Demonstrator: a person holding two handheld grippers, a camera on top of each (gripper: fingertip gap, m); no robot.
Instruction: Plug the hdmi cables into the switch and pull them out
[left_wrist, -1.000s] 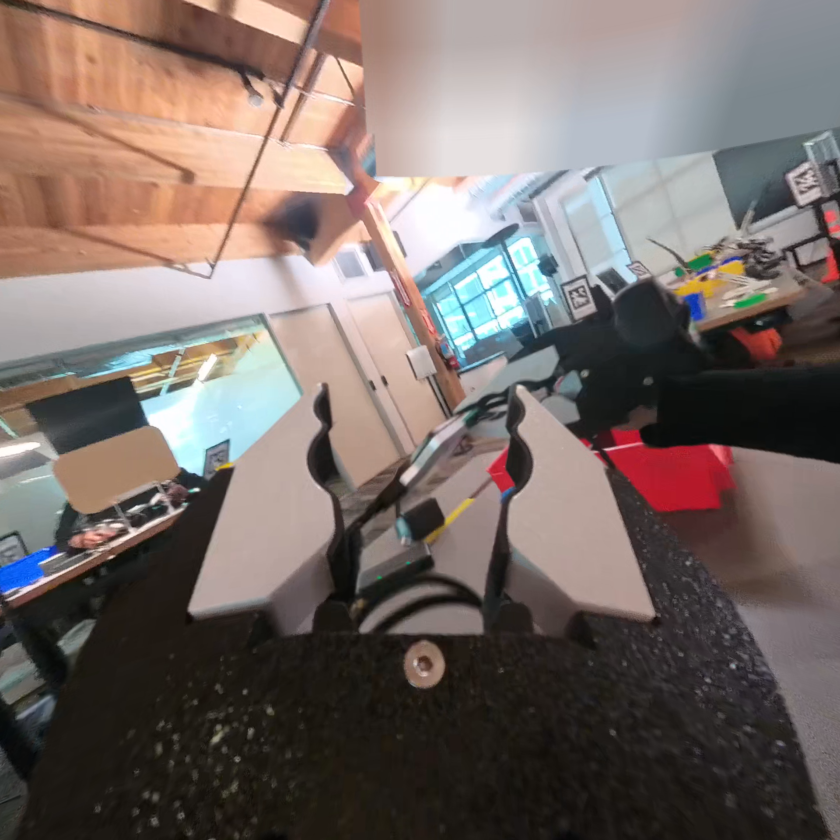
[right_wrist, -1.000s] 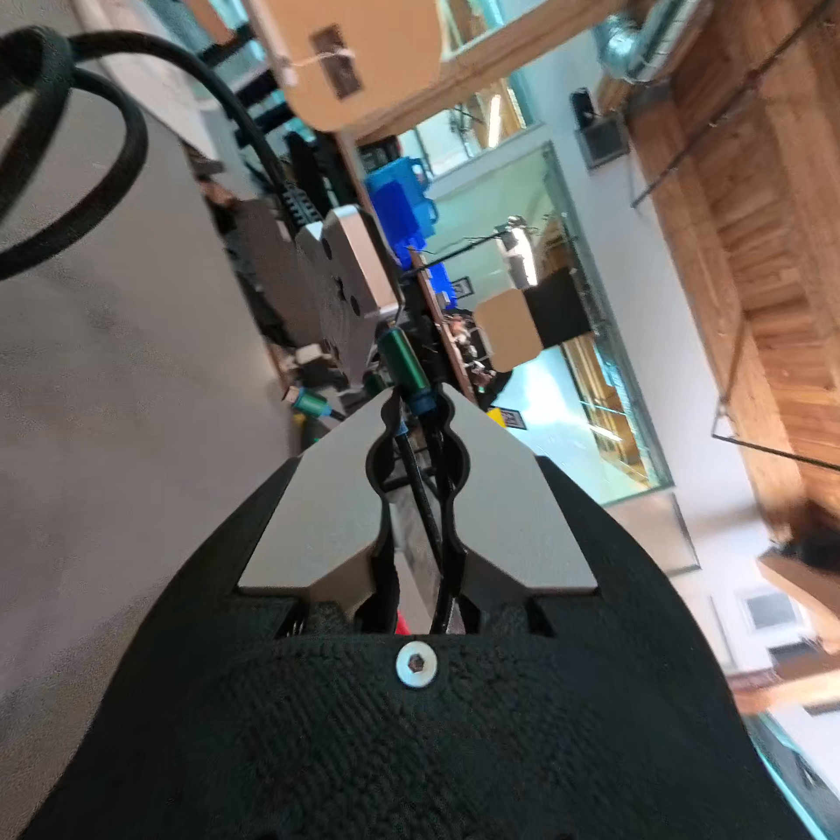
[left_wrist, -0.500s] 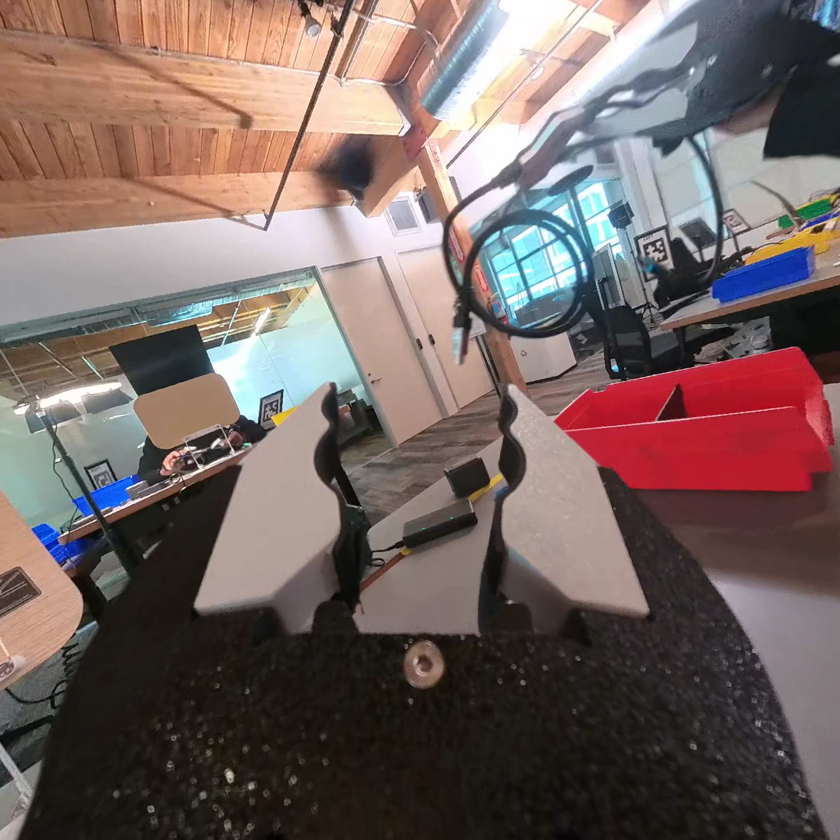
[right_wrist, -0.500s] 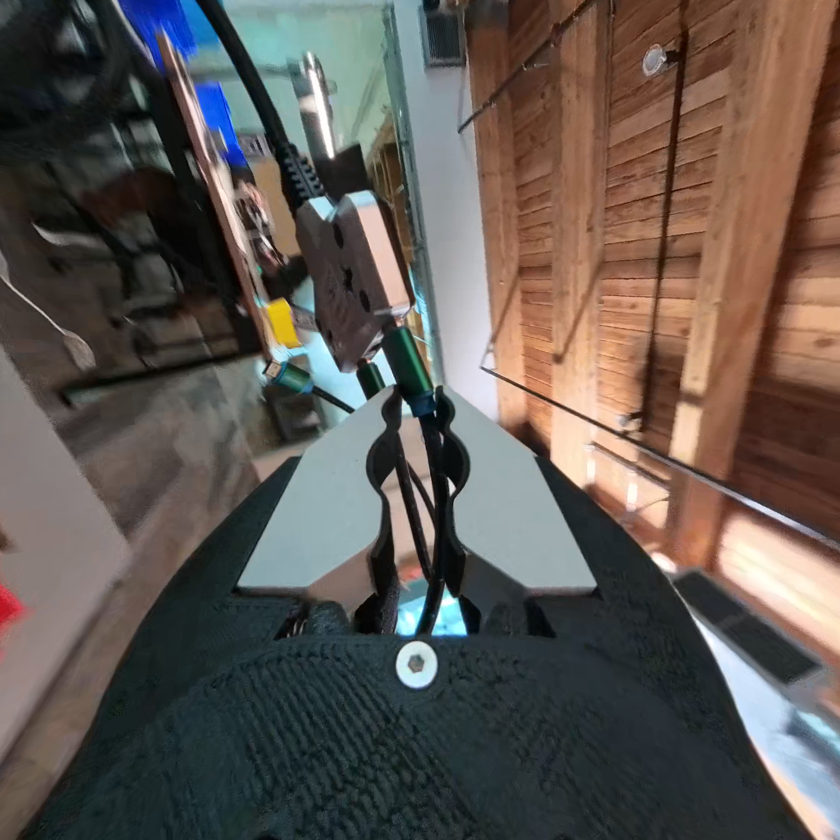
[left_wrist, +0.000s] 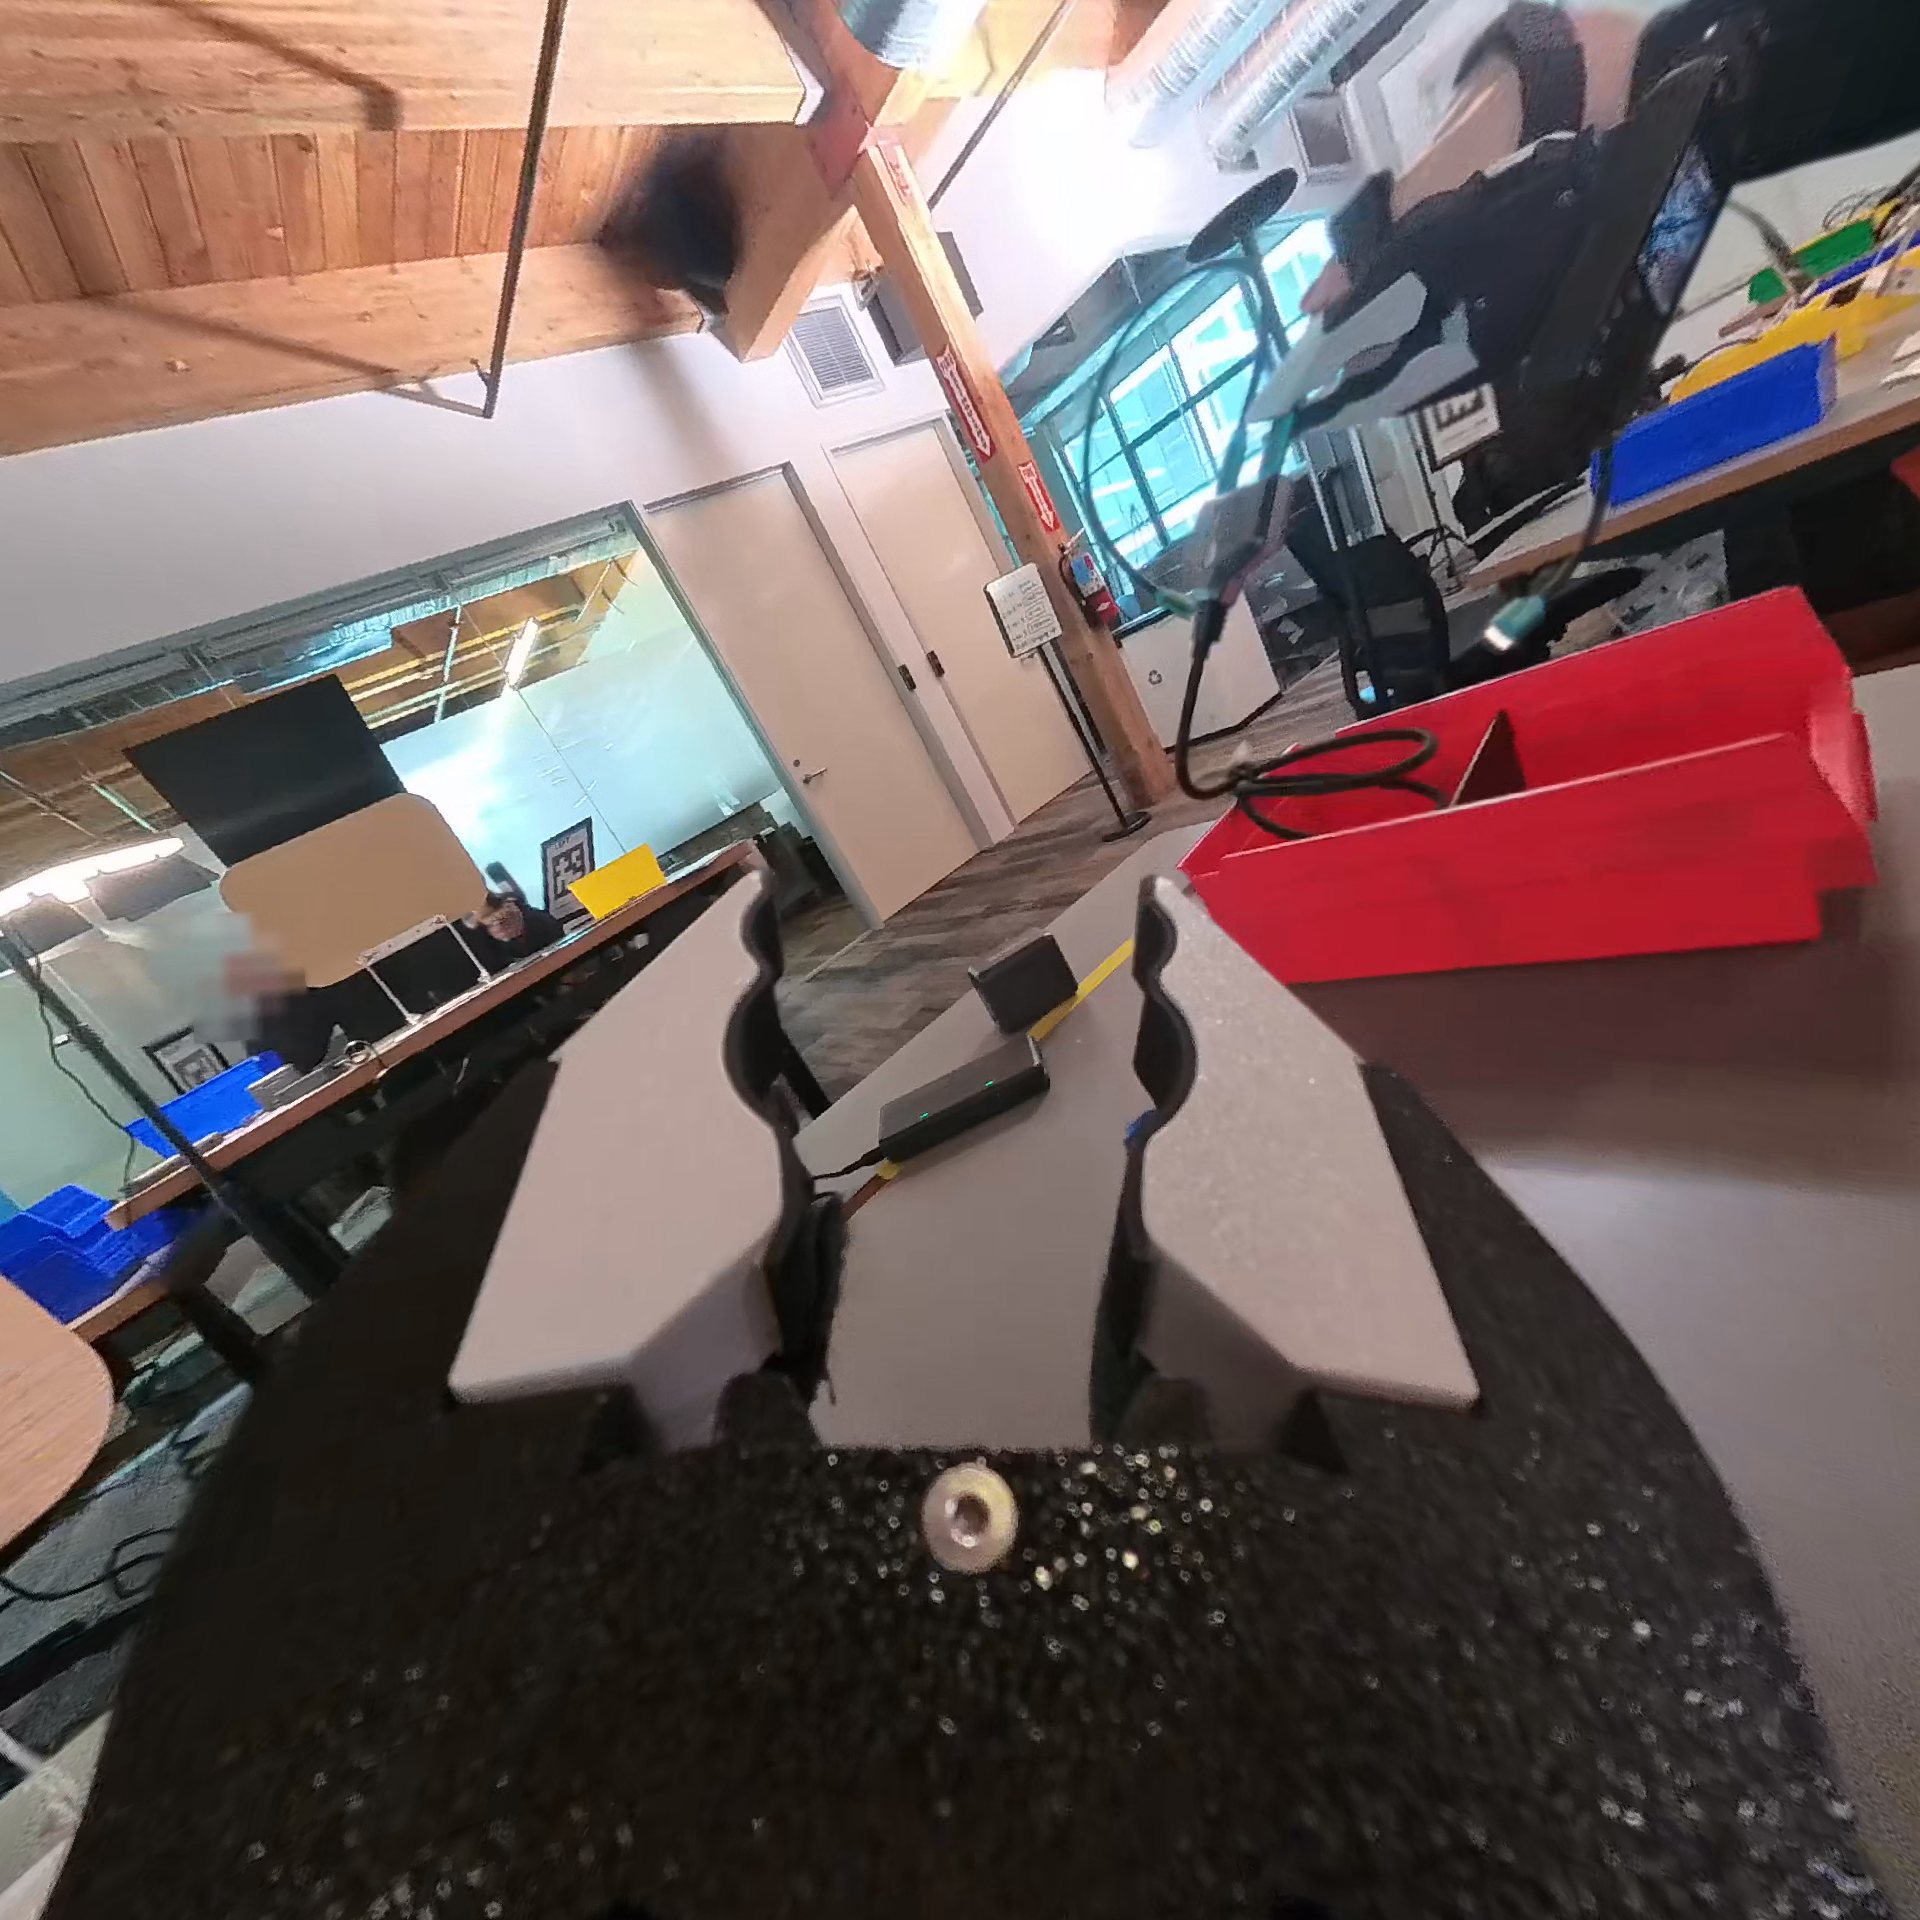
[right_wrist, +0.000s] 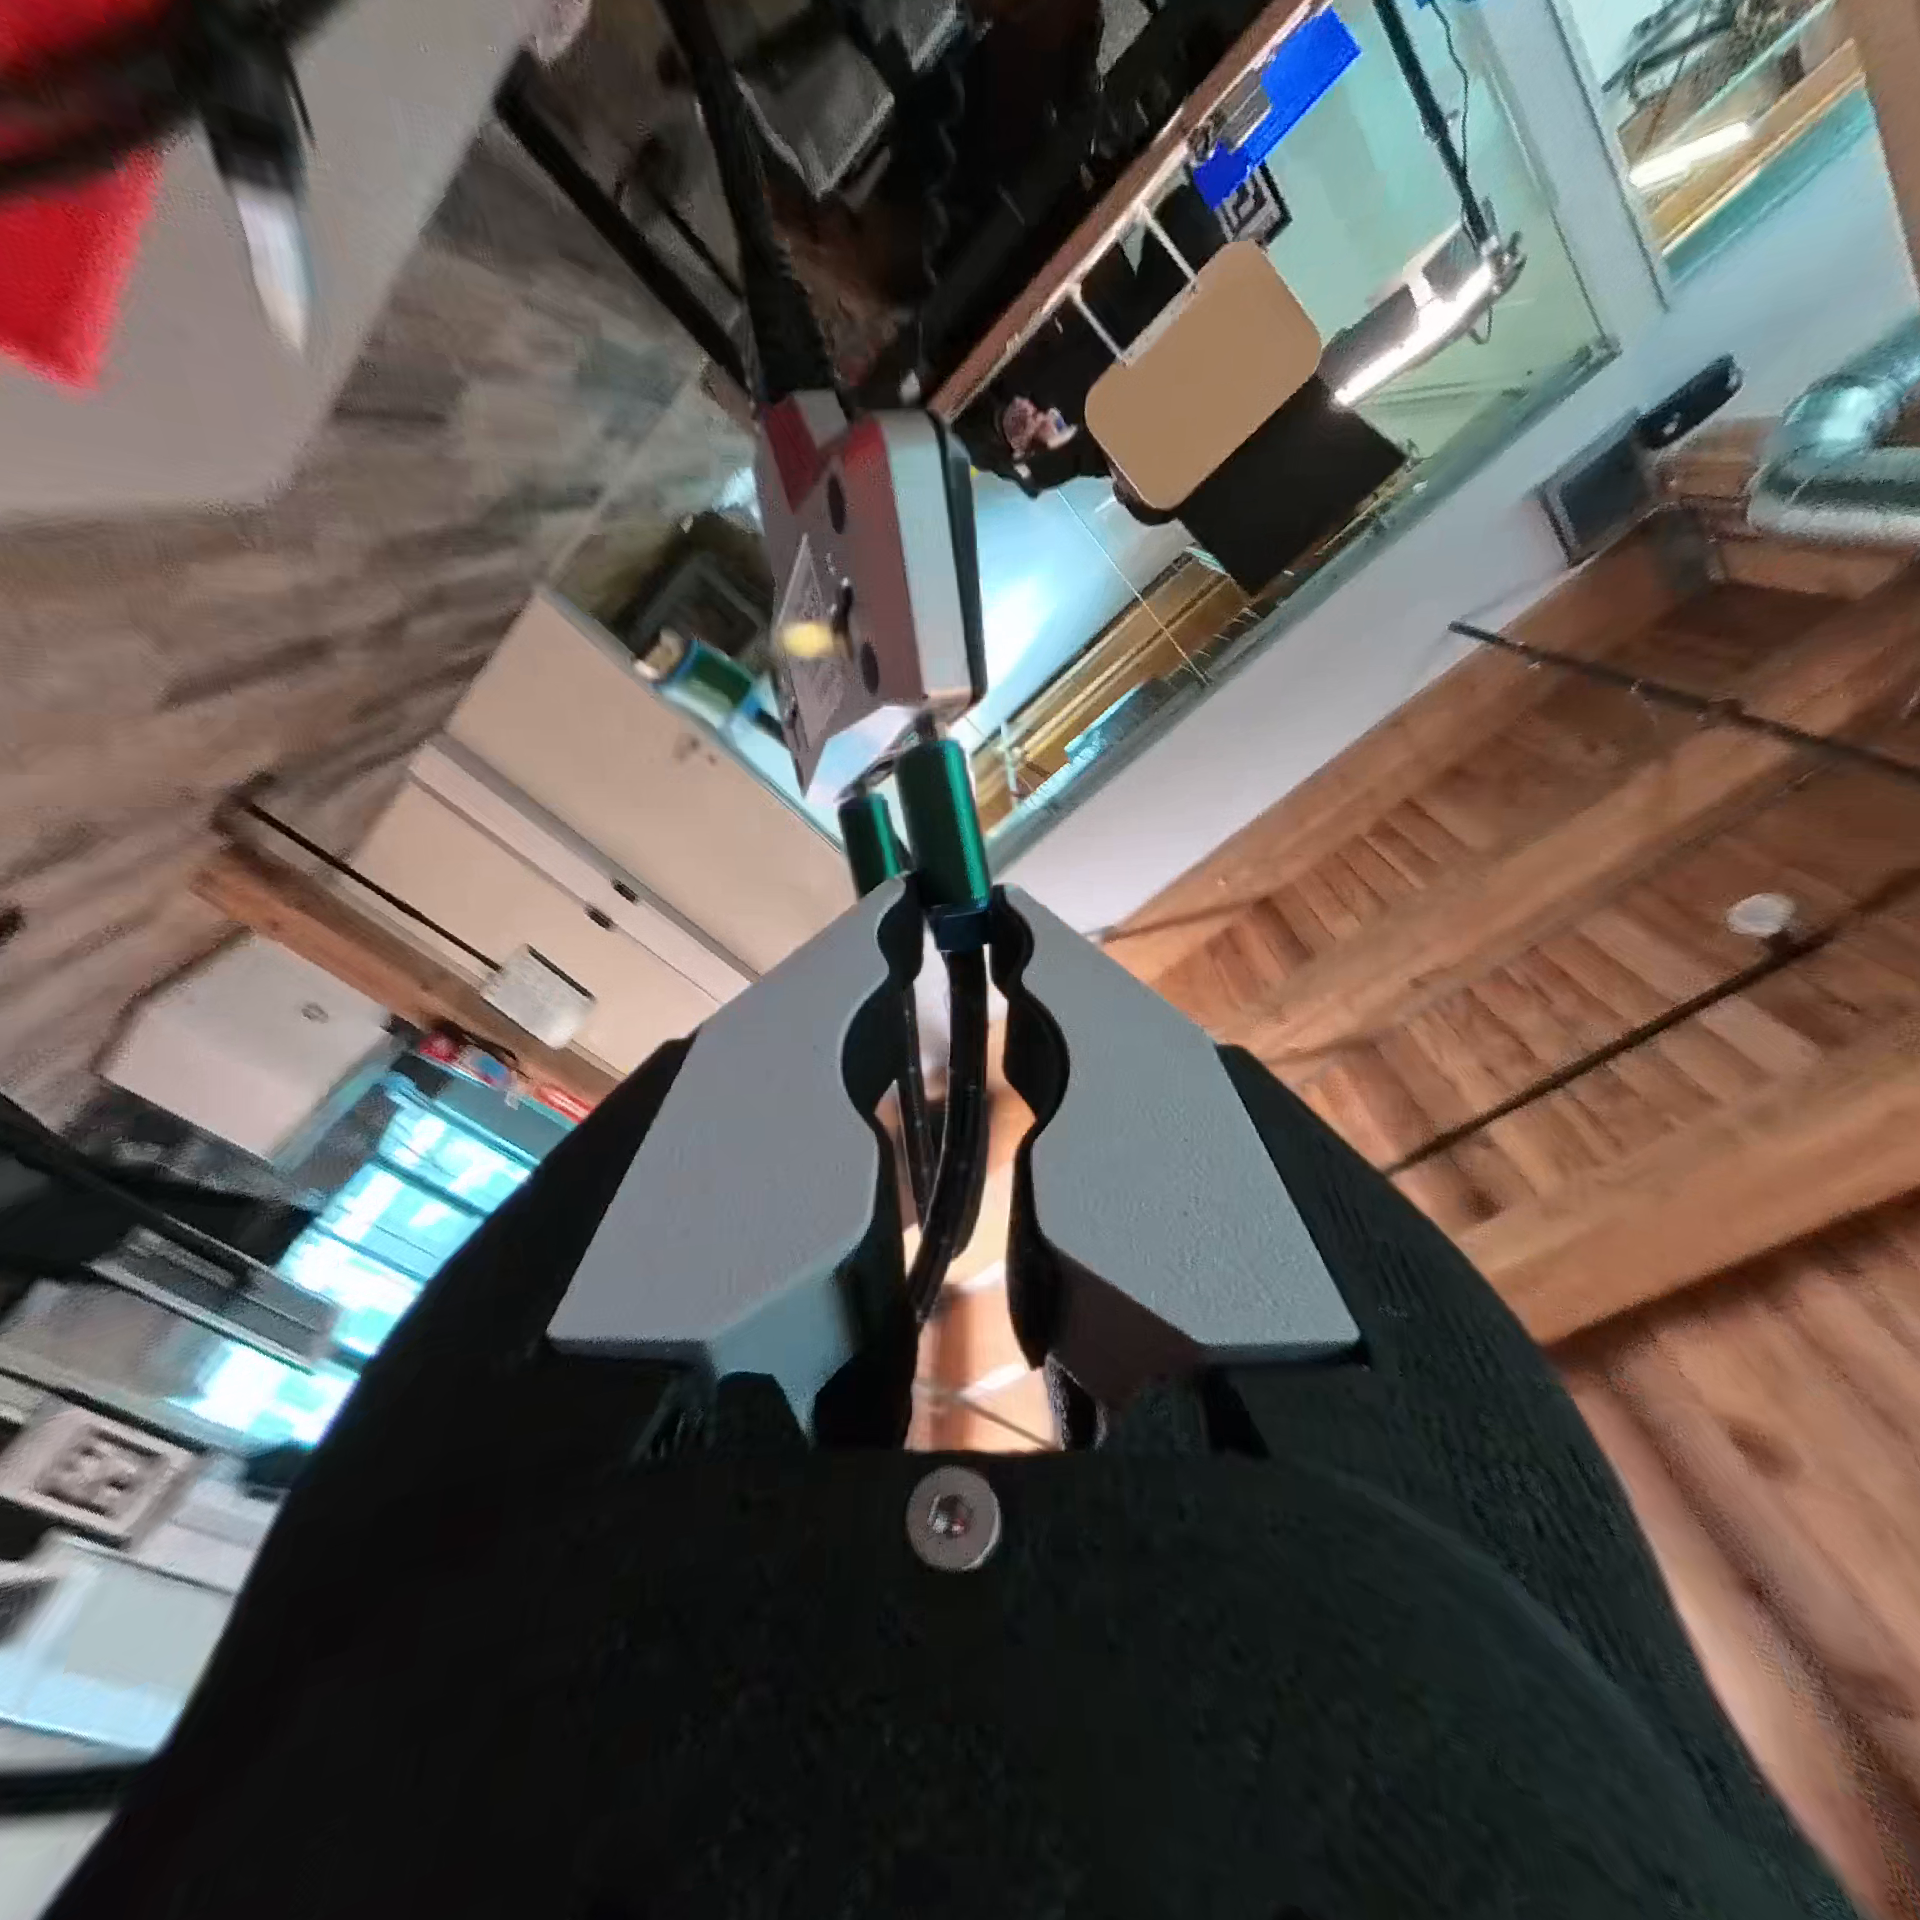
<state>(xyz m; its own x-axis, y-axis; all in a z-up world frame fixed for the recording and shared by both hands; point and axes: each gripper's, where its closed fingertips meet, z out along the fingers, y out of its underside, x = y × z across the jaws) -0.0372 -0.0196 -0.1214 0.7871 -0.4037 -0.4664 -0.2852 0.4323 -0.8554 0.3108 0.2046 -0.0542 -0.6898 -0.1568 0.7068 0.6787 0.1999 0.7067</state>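
Dangling below the right gripper (right_wrist: 954, 920), whose fingers clamp a green metal-shelled HDMI plug's collar (right_wrist: 956, 923), small grey box-shaped switch (right_wrist: 883, 582): light, rigid; braided black cable limp. Grip plug shells, never cord. Left gripper (left_wrist: 951, 920): fingers apart, empty.

Open-plan office turned robotics or electronics workshop. Overhead, exposed timber ceiling planks (left_wrist: 260, 197) and a heavy wooden post (left_wrist: 1023, 499) with a fire extinguisher (left_wrist: 1084, 578) beside it. Glass-walled meeting room (left_wrist: 582, 717) and plain white double doors (left_wrist: 873, 644) along the far wall. Long work tables (left_wrist: 436, 1023) loaded with blue parts bins (left_wrist: 203, 1107) and yellow bins (left_wrist: 615, 878); printed square fiducial markers (left_wrist: 568, 862) propped here and there. Nearer, a grey table (left_wrist: 1621, 1122) carrying a divided red plastic bin (left_wrist: 1558, 862) and small black electronic boxes (left_wrist: 961, 1099). Black mesh office chair (left_wrist: 1387, 623) before large gridded windows (left_wrist: 1153, 426).
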